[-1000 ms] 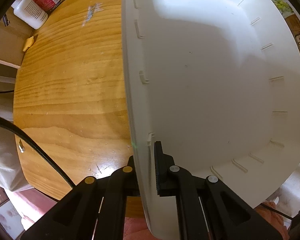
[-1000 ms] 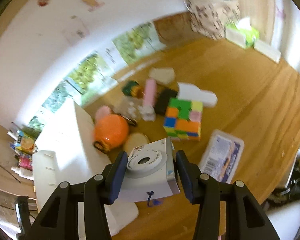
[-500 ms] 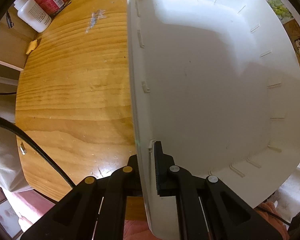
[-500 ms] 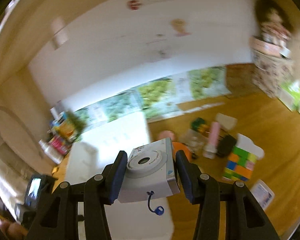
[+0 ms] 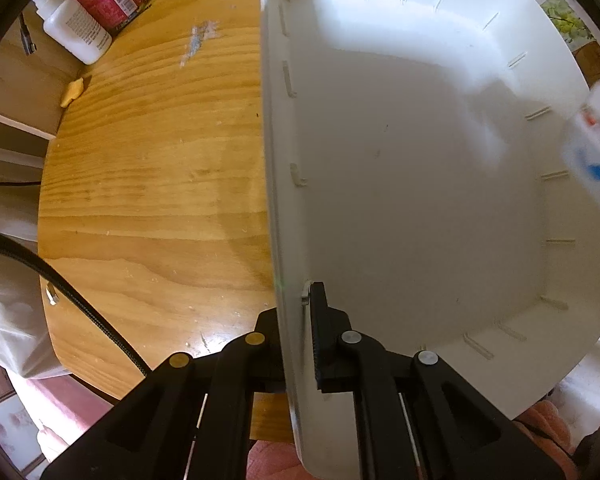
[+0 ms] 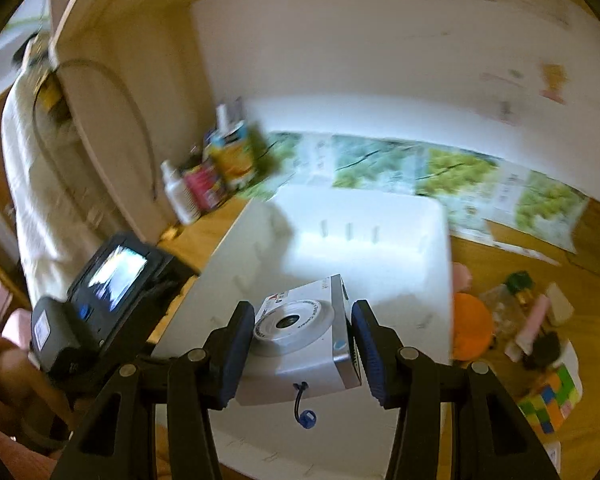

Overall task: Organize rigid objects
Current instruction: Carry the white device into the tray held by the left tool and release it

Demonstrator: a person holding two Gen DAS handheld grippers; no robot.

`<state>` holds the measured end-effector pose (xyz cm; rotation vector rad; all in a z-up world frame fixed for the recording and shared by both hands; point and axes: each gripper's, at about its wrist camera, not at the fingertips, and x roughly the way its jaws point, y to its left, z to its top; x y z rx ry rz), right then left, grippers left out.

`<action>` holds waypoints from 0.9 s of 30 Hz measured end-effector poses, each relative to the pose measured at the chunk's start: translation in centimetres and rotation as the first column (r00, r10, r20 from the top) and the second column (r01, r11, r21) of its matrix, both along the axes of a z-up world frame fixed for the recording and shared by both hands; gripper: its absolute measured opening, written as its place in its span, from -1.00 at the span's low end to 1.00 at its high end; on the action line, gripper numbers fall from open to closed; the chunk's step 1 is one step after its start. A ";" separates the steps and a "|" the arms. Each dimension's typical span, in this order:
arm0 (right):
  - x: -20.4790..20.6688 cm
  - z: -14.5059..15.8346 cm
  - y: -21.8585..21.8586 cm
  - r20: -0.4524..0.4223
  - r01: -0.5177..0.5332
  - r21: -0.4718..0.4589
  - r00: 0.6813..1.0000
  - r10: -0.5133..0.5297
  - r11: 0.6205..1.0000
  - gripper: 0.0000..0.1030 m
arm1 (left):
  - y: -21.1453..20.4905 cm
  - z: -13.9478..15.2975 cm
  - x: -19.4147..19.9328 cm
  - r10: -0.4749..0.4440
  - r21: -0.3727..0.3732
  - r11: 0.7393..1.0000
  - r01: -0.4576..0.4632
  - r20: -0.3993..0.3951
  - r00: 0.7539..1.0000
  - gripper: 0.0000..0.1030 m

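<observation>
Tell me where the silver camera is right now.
In the right wrist view, the silver camera sits clamped in the right gripper, held above the open white bin, left of the orange ball.

The left wrist view looks straight down from right above the white bin (image 5: 420, 180), so close that the bin's inside fills the right half and bare wooden table (image 5: 152, 184) the left. The right wrist view sits farther back and higher, angled down across the same bin (image 6: 340, 248) toward the wall (pretty blurry there). Both views share the bin, the table and the bottles (image 5: 76, 28) in the corner (image 6: 204, 184); the right view even catches the left rig's camera (image 6: 108, 280).
</observation>
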<state>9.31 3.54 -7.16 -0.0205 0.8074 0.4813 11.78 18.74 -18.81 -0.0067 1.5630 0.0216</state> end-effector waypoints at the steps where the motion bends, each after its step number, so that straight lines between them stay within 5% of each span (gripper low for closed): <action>1: 0.1 -0.2 0.4 -0.010 -0.016 -0.008 1.000 0.016 1.000 -0.01 | 0.0 0.0 0.0 -0.002 -0.002 1.000 0.002 -0.001 1.000 -0.84; 5: -0.3 -0.5 1.4 -0.008 -0.051 -0.016 0.999 0.050 0.999 0.00 | 0.0 -0.1 -0.1 -0.011 -0.009 1.000 0.011 0.002 1.000 -0.84; 8: -0.5 -0.2 1.2 0.015 -0.034 -0.007 0.999 0.034 0.999 0.24 | 0.2 -0.4 -0.5 -0.019 -0.006 1.000 0.019 0.005 1.000 -0.84; 16: -0.4 -0.3 -2.3 0.011 0.149 0.042 0.989 -0.150 0.988 0.39 | 0.7 0.2 -0.9 -0.018 -0.013 1.000 0.018 0.023 1.000 -0.84; 21: -1.0 -0.4 -5.9 0.026 0.307 0.026 0.951 -0.308 0.951 0.55 | 1.2 0.8 -0.8 -0.006 0.006 1.000 0.006 0.032 0.999 -0.84; 27: -2.2 -1.0 -11.1 0.016 0.498 -0.002 0.867 -0.498 0.867 0.57 | 1.2 1.5 -1.1 -0.016 0.008 1.000 0.015 0.040 0.999 -0.84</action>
